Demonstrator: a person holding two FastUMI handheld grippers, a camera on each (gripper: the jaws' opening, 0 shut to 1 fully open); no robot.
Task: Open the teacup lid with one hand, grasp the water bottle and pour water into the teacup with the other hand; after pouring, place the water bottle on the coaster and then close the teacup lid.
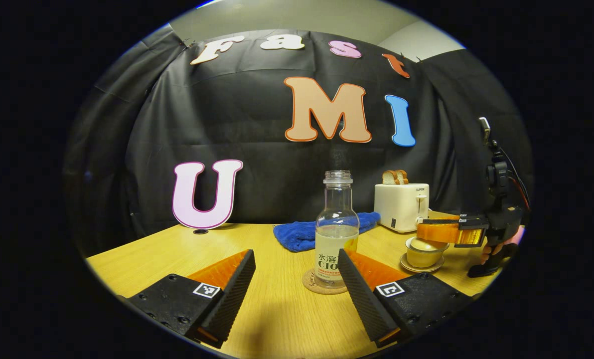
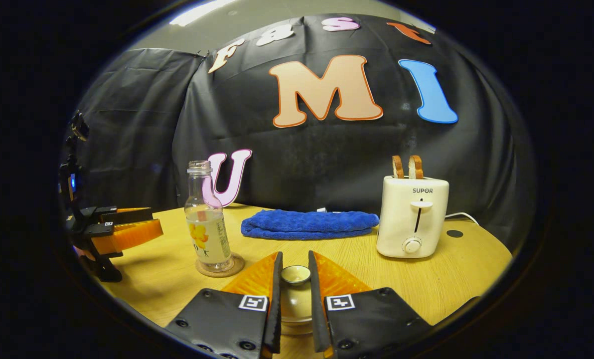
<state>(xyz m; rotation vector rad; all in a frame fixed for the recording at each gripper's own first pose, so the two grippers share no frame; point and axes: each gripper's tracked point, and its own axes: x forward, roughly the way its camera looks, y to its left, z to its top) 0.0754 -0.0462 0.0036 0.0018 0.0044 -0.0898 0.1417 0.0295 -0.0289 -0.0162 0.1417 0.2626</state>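
In the right gripper view, the right gripper (image 2: 294, 294) is closed on the teacup lid (image 2: 295, 274), a finger pressing each side of its knob, the teacup (image 2: 297, 311) just below. In the left gripper view, the left gripper (image 1: 297, 279) stands wide open, holding nothing. Between its fingers and just beyond, the uncapped water bottle (image 1: 336, 234) stands upright on the cork coaster (image 1: 311, 282). Farther back on the wooden table (image 1: 277, 319) lie a blue towel (image 1: 297, 234) and a white toaster (image 1: 401, 205) holding bread slices (image 1: 395, 177).
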